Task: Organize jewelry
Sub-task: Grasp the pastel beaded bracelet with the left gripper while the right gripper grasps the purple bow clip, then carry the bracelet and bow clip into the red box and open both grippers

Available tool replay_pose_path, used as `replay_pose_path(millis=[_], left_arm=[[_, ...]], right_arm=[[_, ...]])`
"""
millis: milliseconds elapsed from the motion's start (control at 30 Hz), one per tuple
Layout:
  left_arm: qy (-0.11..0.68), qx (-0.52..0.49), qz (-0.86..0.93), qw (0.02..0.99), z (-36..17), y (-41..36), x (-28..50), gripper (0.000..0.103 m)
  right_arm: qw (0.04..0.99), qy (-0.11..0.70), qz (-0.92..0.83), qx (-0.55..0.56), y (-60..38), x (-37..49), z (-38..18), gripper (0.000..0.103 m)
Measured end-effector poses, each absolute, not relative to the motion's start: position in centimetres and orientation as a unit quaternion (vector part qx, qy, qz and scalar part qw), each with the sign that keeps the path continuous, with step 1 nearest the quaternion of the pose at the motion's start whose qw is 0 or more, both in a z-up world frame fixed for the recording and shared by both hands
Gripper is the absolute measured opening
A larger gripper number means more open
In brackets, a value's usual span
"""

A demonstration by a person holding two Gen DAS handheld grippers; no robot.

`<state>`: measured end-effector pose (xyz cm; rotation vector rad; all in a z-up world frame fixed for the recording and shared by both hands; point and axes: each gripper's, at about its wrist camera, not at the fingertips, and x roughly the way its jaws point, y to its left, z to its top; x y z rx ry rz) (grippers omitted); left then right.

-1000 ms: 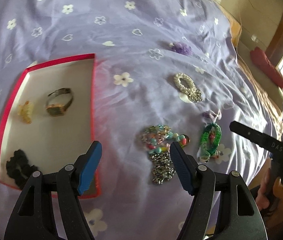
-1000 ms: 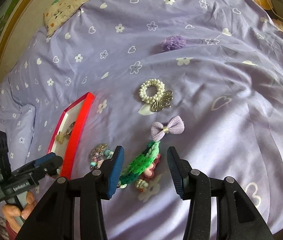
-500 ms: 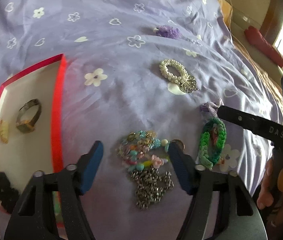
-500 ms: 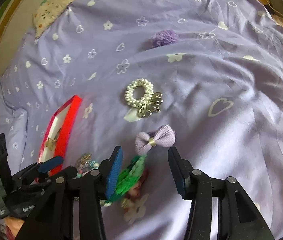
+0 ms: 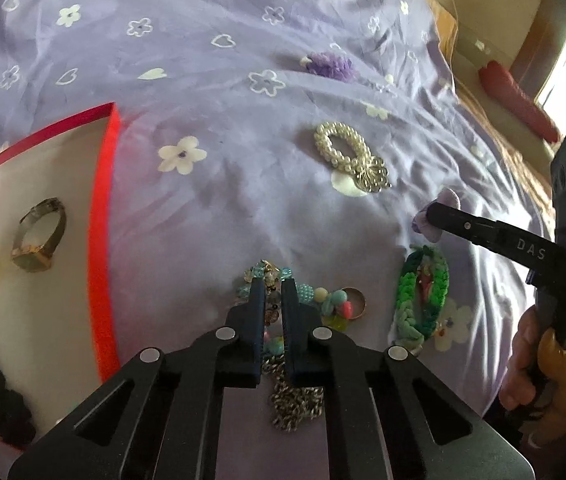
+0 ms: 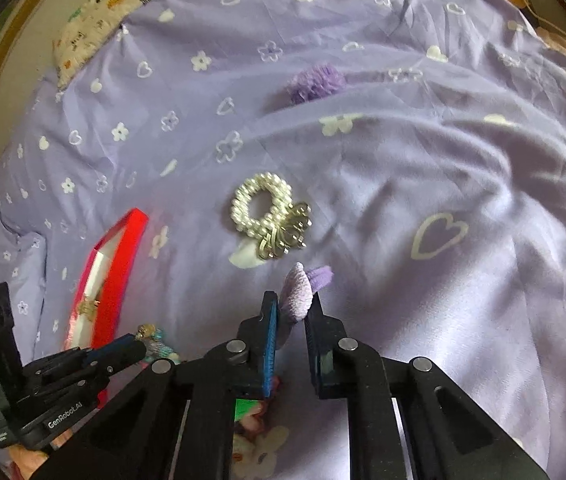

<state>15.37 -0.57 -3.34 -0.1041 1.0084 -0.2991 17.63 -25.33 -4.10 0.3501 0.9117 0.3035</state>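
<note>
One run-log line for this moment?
left tongs: shut on beads | right tongs: shut on bow | tray: watch in

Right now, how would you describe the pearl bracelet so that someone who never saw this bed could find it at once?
Start from the red tray on the purple bedsheet and look right, past its long red wall. The pearl bracelet lies alone on the sheet, above the bead pile and the green band. It is the only white ring of round pearls, with a metal fan charm at one end.
</note>
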Motion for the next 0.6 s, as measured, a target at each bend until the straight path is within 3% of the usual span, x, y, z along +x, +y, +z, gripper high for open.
replay_pose_path(millis=[600], left_arm=[[0.413, -0.122, -0.137, 0.892, 2.5, 4.7, 11.0, 0.006]], right_arm=[[0.863, 0.423, 0.231, 0.154, -19.8, 14.9, -0.9, 0.013]])
